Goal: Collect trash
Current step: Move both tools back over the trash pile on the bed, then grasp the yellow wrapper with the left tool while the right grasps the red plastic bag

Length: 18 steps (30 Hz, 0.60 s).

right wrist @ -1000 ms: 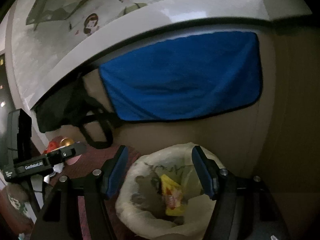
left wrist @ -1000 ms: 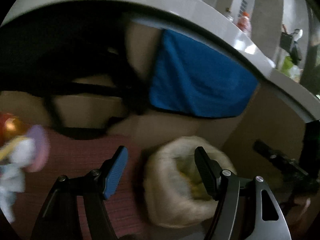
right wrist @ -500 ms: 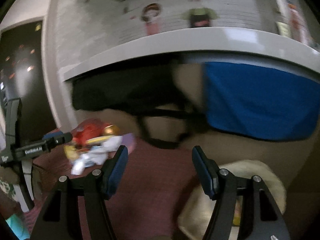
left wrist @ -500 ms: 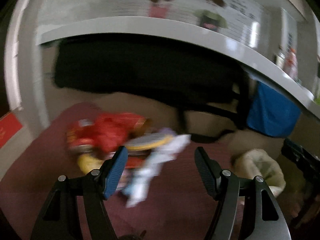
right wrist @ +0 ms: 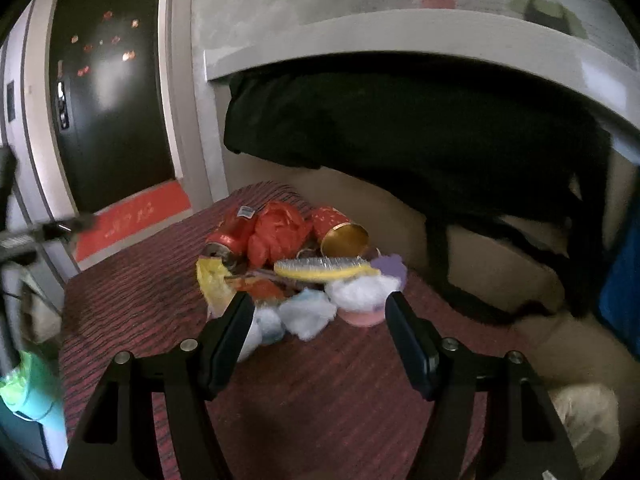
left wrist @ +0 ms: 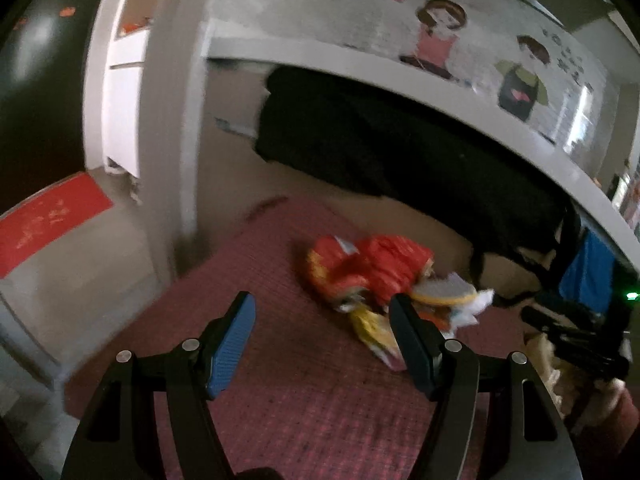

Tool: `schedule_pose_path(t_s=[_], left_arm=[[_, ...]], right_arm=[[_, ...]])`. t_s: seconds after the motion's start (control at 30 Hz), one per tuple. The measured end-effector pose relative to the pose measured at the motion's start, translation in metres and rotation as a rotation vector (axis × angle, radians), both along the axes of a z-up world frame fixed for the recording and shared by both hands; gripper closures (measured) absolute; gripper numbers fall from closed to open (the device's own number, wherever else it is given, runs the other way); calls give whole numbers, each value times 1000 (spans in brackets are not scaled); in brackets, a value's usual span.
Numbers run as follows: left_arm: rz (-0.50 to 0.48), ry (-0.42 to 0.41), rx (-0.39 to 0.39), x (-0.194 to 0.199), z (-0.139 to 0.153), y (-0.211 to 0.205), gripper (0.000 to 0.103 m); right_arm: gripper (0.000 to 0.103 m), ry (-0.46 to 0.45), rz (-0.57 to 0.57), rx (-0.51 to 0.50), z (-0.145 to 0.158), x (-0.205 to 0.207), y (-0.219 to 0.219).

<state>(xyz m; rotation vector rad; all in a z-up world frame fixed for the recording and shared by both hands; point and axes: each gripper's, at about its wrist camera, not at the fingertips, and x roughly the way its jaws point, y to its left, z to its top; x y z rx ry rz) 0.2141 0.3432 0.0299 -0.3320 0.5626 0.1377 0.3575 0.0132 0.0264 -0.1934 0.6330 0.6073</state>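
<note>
A: Trash pile (right wrist: pixel 296 268) sits heaped on the dark red cloth (right wrist: pixel 168 288) of the tabletop, close to the tan wall under a white ledge (right wrist: pixel 400 36). Where are my tools?

B: My right tool (right wrist: pixel 318 332) hangs just short of the pile, jaws wide, nothing between them. My left tool (left wrist: pixel 322 334) is also spread wide and empty, over bare cloth (left wrist: pixel 280 392) to the left of the heap (left wrist: pixel 384 284).

A: What makes up the pile?

B: From the right view: a crushed red can (right wrist: pixel 228 240) on its side, a crumpled red bag (right wrist: pixel 280 236), a red tube with a gold mouth (right wrist: pixel 340 232), a yellow comb (right wrist: pixel 320 270) lying across the top, a yellow wrapper (right wrist: pixel 214 284), white and pale blue wads (right wrist: pixel 308 312), and a pink cup (right wrist: pixel 360 316) stuffed with white paper. All touch or overlap one another.

A: Anything else nearby?

B: A black garment (right wrist: pixel 420 132) hangs from the ledge behind the pile, and a white bag (right wrist: pixel 584 420) shows at the lower right edge. The left view is blurred, so details there are hard to read.
</note>
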Motion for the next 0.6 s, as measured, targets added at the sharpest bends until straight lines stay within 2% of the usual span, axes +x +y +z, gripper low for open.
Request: schedule_pose_path(t_s=[0.1,0.2,0.33,0.47,0.6], left_arm=[[40,-8,19,-7,13,21,33],[55,-23,7,0,14,36,33],[39,-50,-44,30,-6,38,33],[-14,9,-127,74,-41,30,33],[-15,31,-101,91,-60,29,33]], right_arm=[[37,28,12,2,-4,22,21],[37,56,1,20,-11,41,38],[37,85,38,3,-20,61,66],[38,91,52,-16,-30,75,94],[38,146,51,-16,-46,98,120]])
